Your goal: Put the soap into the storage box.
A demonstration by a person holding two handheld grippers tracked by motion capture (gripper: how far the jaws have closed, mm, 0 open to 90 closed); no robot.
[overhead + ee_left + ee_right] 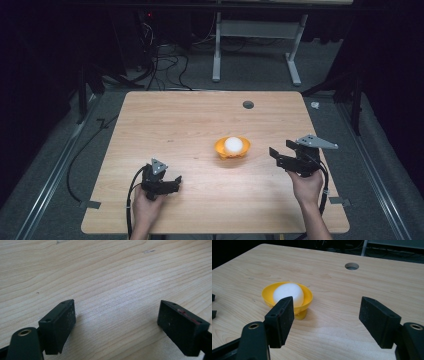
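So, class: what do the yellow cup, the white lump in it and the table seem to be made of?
Yellow cup: probably plastic, smooth, evenly coloured, thin rim. White lump: matte and rounded, maybe foam or soap; unclear. Table: pale wood or wood-look laminate, with visible grain lines.

A pale wooden table (pixel 165 125) with a visible grain and rounded corners carries everything here — its top is mostly bare. A yellow bowl (pixel 232 148) on a short foot stands right of the middle, holding a white rounded object (pixel 233 144), and a small round hole (pixel 248 105) is cut through the top near the far edge. The table rests on a grey carpeted floor (pixel 55 165) — strips of tape lie on the carpet beside the near corners.
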